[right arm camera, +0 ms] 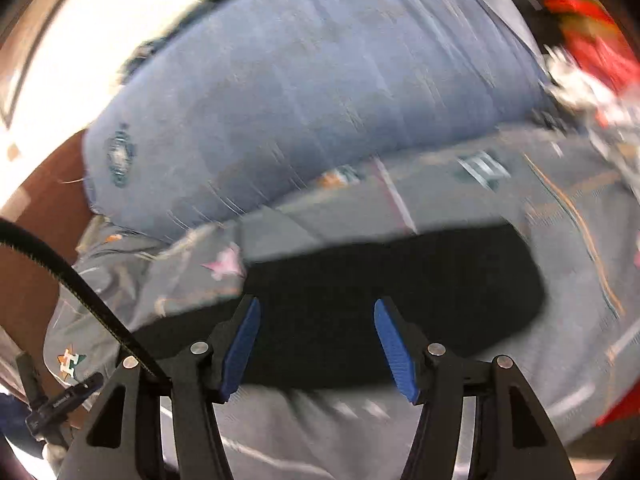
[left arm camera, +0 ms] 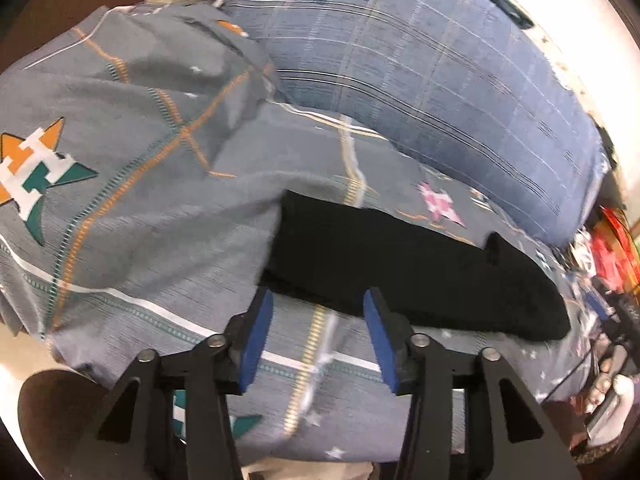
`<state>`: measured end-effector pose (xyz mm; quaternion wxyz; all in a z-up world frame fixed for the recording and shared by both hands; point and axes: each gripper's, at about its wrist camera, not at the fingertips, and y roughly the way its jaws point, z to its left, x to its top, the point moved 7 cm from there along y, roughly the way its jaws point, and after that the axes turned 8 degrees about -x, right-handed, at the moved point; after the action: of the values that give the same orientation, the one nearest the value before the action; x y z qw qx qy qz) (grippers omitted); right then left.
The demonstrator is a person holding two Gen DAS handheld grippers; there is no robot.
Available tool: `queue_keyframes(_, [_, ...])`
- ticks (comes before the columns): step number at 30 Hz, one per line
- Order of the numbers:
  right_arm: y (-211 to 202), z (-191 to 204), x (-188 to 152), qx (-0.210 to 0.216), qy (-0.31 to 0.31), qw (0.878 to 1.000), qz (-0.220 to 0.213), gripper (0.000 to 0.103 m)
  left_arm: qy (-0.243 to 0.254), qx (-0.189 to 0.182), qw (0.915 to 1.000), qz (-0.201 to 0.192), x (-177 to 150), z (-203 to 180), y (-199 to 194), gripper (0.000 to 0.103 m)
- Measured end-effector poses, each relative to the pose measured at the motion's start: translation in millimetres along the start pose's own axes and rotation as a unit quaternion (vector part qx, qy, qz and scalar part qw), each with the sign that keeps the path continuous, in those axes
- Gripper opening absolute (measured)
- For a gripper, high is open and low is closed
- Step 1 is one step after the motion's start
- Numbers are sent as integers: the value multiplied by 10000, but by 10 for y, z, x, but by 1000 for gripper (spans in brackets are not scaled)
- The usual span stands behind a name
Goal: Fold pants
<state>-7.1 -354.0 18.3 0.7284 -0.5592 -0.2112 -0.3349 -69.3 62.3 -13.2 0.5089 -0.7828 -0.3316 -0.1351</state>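
Covering nearly everything under me is a grey bedsheet (left arm camera: 152, 216) printed with orange-and-teal star logos and thin stripes, spread over the bed and rumpled into folds toward its left side. Along the far edge of the bed lies a long blue plaid pillow (left arm camera: 432, 92), its near side resting on the sheet; the right wrist view shows it too, though blurred.

On the sheet, in front of that pillow, lie the black pants (left arm camera: 400, 268), folded into a long narrow band that runs from near the middle of the bed toward its right edge. They lie flat, touching only the sheet, with a small flap sticking up along their far edge. In the right wrist view the pants (right arm camera: 400, 292) stretch straight across, a dark smear from motion blur.

Beyond the right edge of the bed is a red and white clutter (left arm camera: 608, 248), too blurred to name.

My left gripper (left arm camera: 316, 304) hangs just above the near edge of the pants at their left end, jaws spread wide, blue pads bare and holding nothing. My right gripper (right arm camera: 316, 312) hovers over the middle of the pants, jaws likewise wide apart and empty.
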Motion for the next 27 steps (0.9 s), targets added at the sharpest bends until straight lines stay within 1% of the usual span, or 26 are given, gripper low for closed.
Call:
queue_keyframes(1, [-47, 161, 35, -16, -153, 9994, -307, 65, -89, 31, 10000, -5, 21, 74, 12, 49])
queue_keyframes(2, [-109, 296, 51, -72, -303, 9978, -583, 75, -207, 38, 9998, -17, 32, 158, 28, 49])
queue_keyframes(3, [-148, 467, 66, -102, -461, 9944, -948, 84, -309, 35, 9995, -20, 32, 233, 54, 49])
queue_keyframes(4, [-158, 574, 59, -69, -513, 9920, -1150, 100, -380, 42, 9993, -2, 23, 293, 79, 49])
queue_keyframes(5, [-123, 697, 65, -5, -550, 9905, -1263, 103, -441, 48, 9990, 26, 10, 346, 105, 49])
queue_keyframes(6, [-35, 831, 49, 74, -645, 9913, -1144, 103, -520, 40, 9986, 57, -9, 412, 136, 49])
queue_keyframes(7, [125, 1007, 6, 184, -825, 9937, -732, 102, -607, 32, 9981, 79, -21, 480, 165, 49])
queue_keyframes(9, [406, 1365, -117, 445, -1164, 9922, -15, 90, -733, 12, 9973, 83, -14, 579, 193, 49])
queue_keyframes(10, [528, 1597, -219, 610, -1418, 9875, 319, 81, -781, -9, 9969, 62, 5, 621, 194, 49])
queue_keyframes(11, [610, 1814, -317, 757, -1662, 9816, 557, 77, -809, -27, 9967, 32, 29, 656, 184, 49])
queue_keyframes(12, [693, 2053, -418, 933, -1938, 9737, 755, 77, -829, -35, 9966, -14, 62, 689, 163, 49])
queue_keyframes(15, [894, 2810, -680, 1368, -2602, 9496, 1092, 77, -907, -13, 9957, -183, 141, 792, 64, 49])
queue_keyframes(19, [1140, 3514, -939, 1664, -3065, 9266, 1410, 77, -1004, 41, 9943, -357, 164, 945, -89, 49])
queue_keyframes(21, [1303, 3791, -1073, 1651, -3306, 9150, 1620, 77, -995, 78, 9942, -409, 160, 1006, -159, 49])
queue_keyframes(22, [1394, 3900, -1167, 1540, -3479, 9090, 1703, 77, -997, 90, 9941, -421, 155, 1038, -185, 49])
queue_keyframes(23, [1465, 3944, -1256, 1332, -3666, 9039, 1757, 77, -1006, 84, 9940, -427, 151, 1078, -204, 49])
queue_keyframes(24, [1572, 3961, -1335, 1037, -3872, 8979, 1818, 74, -1035, 49, 9937, -434, 140, 1119, -226, 49])
queue_keyframes(25, [1676, 3960, -1417, 742, -4055, 8916, 1874, 44, -1050, 17, 9935, -431, 138, 1140, -230, 49])
queue_keyframes(26, [1757, 3931, -1481, 517, -4157, 8864, 1971, 7, -1075, -34, 9933, -425, 126, 1175, -240, 49])
queue_keyframes(27, [1787, 3870, -1489, 387, -4131, 8865, 2047, 8, -1077, -64, 9933, -424, 123, 1201, -239, 49])
